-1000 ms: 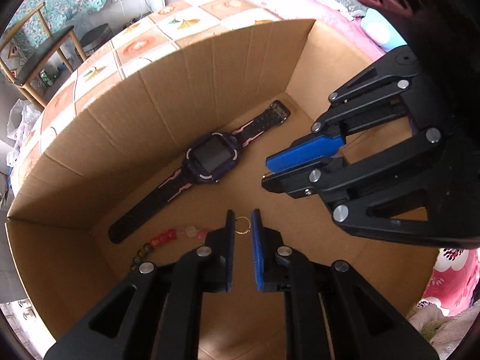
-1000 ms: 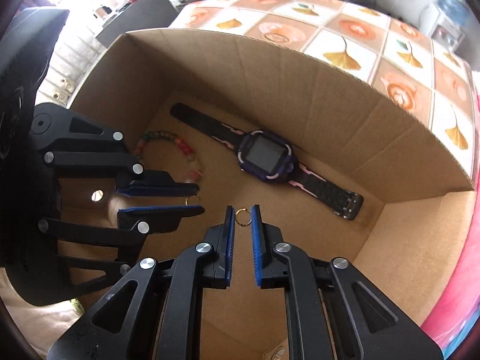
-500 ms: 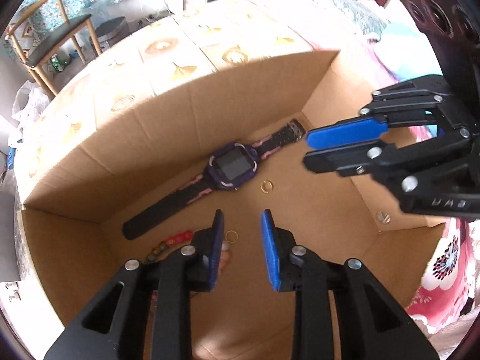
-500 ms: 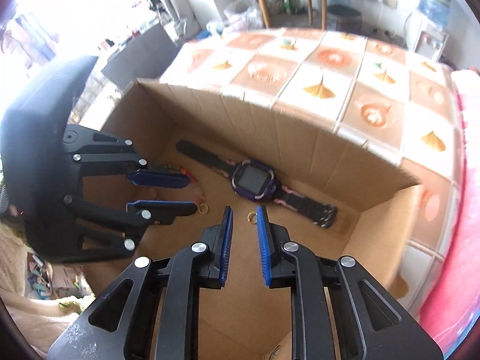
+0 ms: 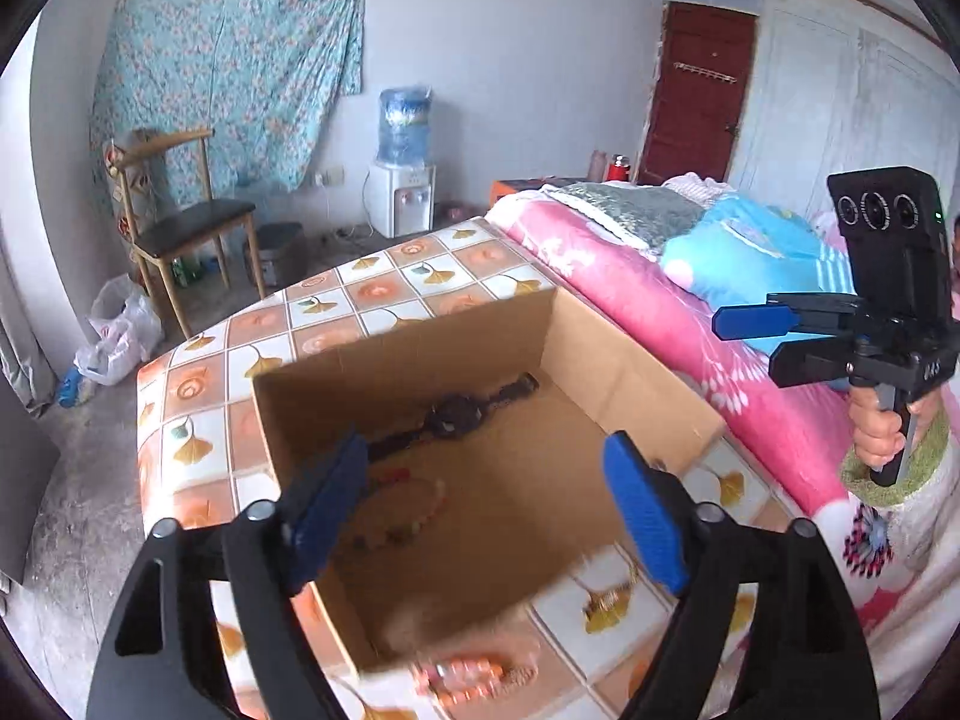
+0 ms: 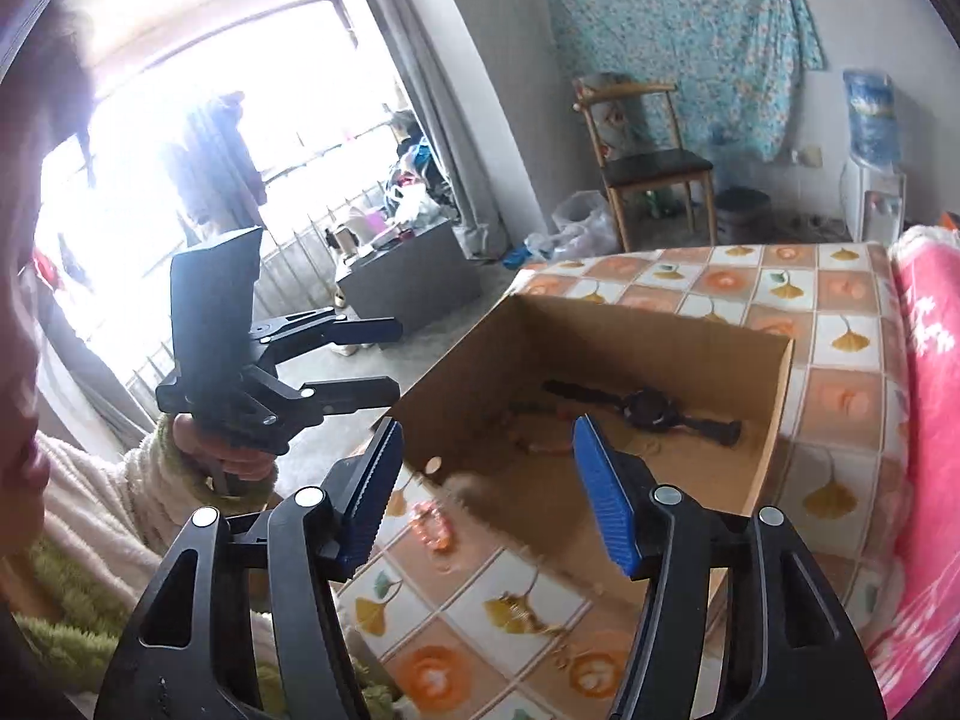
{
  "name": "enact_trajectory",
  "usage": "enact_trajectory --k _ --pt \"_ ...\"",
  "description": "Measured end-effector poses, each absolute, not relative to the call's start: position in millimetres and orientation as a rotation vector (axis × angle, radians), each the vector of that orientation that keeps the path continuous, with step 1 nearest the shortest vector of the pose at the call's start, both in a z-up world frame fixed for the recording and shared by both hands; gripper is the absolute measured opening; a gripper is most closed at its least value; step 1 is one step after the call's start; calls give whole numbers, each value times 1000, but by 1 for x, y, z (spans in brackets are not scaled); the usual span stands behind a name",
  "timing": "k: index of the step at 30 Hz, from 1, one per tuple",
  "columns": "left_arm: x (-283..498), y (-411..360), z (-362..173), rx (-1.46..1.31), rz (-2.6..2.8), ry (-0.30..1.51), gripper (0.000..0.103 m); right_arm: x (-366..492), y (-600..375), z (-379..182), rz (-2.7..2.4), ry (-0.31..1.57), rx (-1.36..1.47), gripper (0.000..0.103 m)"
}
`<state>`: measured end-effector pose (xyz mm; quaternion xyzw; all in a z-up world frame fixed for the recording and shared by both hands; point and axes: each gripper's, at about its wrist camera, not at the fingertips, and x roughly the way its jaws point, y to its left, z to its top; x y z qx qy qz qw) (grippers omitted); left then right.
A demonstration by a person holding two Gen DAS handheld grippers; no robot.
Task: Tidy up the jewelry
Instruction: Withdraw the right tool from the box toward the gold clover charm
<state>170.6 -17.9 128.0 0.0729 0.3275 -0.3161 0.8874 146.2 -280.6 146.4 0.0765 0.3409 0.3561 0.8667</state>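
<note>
Taking the cardboard box point(image 5: 420, 372) as the landmark and reading the left wrist view from left to right: inside the box, against its far wall, lies the watch point(image 5: 459, 411), and nearer its front the bead bracelet point(image 5: 402, 510) sits on the floor; the two small gold rings seen on the box floor half a second ago cannot be made out now through the blur. Outside the box, just in front of its near wall on the tiled tabletop point(image 5: 198, 384), an orange bead bracelet point(image 5: 459, 675) lies blurred, and to its right a small gold piece point(image 5: 606, 597) rests on a tile. So I judge the task partly done: watch, bracelet and rings are in the box, while at least those two pieces in front of it are left to gather. Against the earlier frames, both claws have pulled up and back out of the box. The left claw point(image 5: 486, 498), narrowly parted before, now stands with its jaws wide apart and empty above the box's near edge; the right claw point(image 5: 750, 342) is held high, well to the right of the box over the bed, jaws apart and holding nothing.
</note>
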Motion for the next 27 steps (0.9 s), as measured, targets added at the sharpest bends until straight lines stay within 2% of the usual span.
enact_trajectory --k 3,7,12,17,22,27 --pt "140 -8 112 128 -654 674 92 120 -273 122 729 767 184 57" --pt "111 -11 74 37 -662 819 93 112 -259 78 678 925 263 57" --pt "95 -36 20 77 -612 913 93 113 -245 30 565 1051 301 40" --pt "98 -53 -18 178 -536 931 93 113 -235 16 410 1081 198 25" --pt "97 -65 -38 197 -535 969 94 116 -229 18 285 1069 60 20" --pt "97 -75 -44 242 -509 946 97 108 -231 9 234 1053 -62 19"
